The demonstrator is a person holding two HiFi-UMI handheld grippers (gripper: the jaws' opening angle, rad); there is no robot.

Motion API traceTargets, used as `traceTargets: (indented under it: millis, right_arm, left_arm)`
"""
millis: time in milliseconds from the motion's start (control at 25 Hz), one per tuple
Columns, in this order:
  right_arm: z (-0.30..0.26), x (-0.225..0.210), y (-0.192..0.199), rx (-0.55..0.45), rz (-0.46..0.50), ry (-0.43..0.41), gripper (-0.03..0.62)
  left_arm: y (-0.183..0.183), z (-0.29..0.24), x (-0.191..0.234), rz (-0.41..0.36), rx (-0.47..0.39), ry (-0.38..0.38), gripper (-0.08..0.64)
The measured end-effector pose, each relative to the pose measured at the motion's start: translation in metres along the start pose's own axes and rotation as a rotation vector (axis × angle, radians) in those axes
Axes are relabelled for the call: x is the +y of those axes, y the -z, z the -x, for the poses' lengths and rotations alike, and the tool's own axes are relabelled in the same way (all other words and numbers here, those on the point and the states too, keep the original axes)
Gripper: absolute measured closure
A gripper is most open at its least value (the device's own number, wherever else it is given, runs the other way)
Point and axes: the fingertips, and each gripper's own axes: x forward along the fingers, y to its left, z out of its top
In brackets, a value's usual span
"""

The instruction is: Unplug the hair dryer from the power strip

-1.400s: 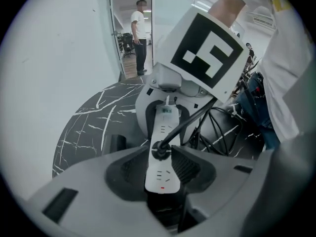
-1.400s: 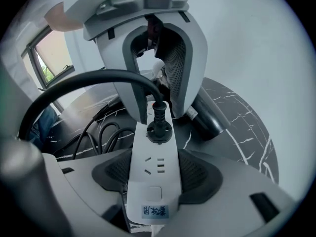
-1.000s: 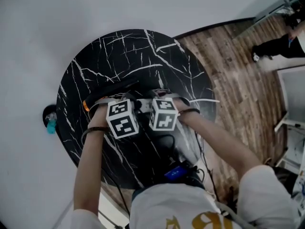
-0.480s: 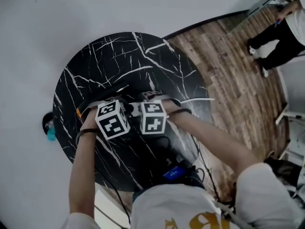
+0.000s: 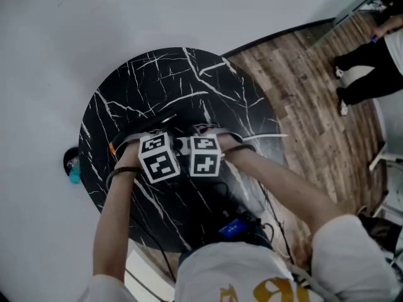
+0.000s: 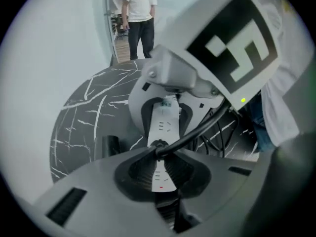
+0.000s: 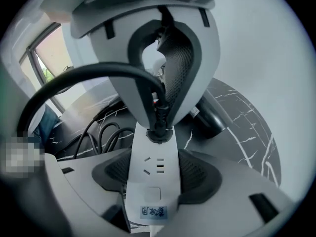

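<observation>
- Compared with one second ago, we find both hands over the same part of the round black table [image 5: 182,80]; they have not travelled.
- The jaws of the left gripper [image 6: 158,156] have just been closing. Now their pads lie against the black plug [image 6: 158,145] on both sides, so this gripper pinches the plug.
- The person [image 5: 371,61] on the wooden floor [image 5: 302,87] at the upper right stands a little differently than before.
- The plug is not yet out: it sits in a socket of the white power strip [image 7: 148,181], and its black cable [image 6: 207,125] rises to the right in the left gripper view.
- The right gripper [image 7: 157,162] clamps the power strip across its width. Its two dark pads press on the long sides, near the end with the switch and the label.
- The strip lies flat on the table, and the two grippers face each other along it.
- The dark hair dryer [image 7: 215,115] lies on the table near the strip, apart from both grippers.
- The left hand [image 5: 129,159] and the right hand [image 5: 236,148] come in from the bottom of the head view, and the forearms converge.
- Both grippers point steeply down, with their marker cubes [image 5: 158,158] side by side and close together.
</observation>
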Motion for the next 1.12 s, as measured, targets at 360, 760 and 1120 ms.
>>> traceTargets:
  millis: [360,760,1120]
  right_arm:
    - [-0.0007,0.0005,-0.0022,0.000,0.006,-0.001,0.322]
    - [-0.0008,0.0016,-0.0014,0.003,0.021,0.002,0.322]
    - [-0.0015,0.0023,-0.0017,0.010,0.024,-0.001,0.322]
  left_arm:
    - [0.0015,0.0018,-0.0001,-0.002,0.027,-0.008,0.517]
    - [0.0040,0.0045,-0.0027,0.069,-0.002,0.009,0.517]
    - [0.0041,0.0059,-0.0036,0.095,0.001,-0.023,0.517]
